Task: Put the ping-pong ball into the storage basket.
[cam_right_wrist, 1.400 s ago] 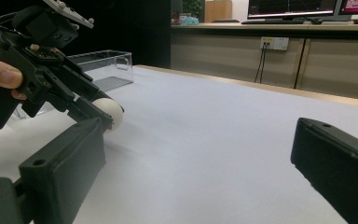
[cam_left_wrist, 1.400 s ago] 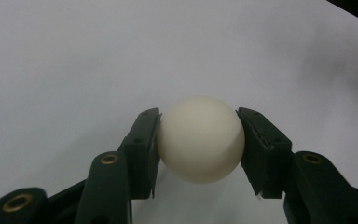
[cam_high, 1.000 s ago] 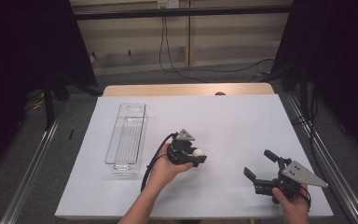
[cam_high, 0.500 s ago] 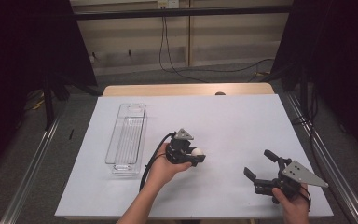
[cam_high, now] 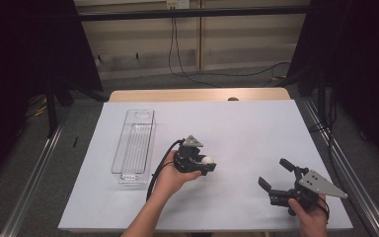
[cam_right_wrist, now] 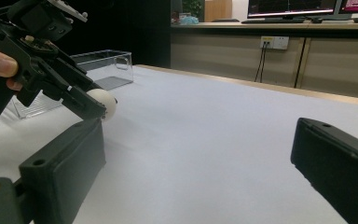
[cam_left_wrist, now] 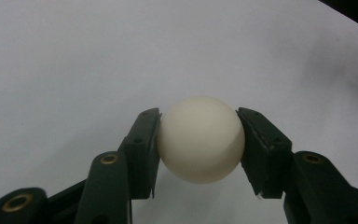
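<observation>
White sheet covers the table; monitors, perhaps, behind.

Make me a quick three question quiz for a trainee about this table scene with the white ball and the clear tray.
1. True or false: the left claw is shut on the white ball.
2. Which claw stands open with nothing between its jaws?
3. In the high view, the clear tray lies on which side of the left claw: A left, B right?

Key
1. True
2. The right claw
3. A
</observation>
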The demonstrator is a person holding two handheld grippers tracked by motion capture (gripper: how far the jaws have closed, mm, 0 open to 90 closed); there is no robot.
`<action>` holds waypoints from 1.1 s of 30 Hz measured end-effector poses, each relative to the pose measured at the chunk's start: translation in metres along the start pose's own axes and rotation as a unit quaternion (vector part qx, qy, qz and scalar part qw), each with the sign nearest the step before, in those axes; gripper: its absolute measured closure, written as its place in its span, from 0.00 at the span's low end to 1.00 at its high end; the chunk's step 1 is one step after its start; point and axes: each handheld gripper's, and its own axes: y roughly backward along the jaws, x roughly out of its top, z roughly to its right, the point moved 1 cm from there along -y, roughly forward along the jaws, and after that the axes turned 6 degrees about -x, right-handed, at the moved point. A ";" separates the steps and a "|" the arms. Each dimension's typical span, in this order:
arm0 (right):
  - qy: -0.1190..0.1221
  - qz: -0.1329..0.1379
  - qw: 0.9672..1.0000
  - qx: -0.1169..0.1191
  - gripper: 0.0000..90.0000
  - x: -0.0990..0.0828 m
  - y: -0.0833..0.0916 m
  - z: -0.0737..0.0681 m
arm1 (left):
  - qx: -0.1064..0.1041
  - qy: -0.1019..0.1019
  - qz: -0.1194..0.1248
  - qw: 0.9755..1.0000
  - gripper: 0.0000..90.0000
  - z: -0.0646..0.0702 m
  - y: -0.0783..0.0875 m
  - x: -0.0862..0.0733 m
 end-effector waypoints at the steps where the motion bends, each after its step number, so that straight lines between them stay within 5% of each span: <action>1: 0.001 0.000 1.000 0.000 0.03 0.000 0.000 0.000 | 0.002 -0.002 0.000 1.000 0.57 0.000 0.000 0.000; 33: -0.001 0.001 1.000 -0.002 0.03 0.000 0.001 0.000 | 0.008 -0.001 -0.005 1.000 0.57 -0.005 0.012 0.000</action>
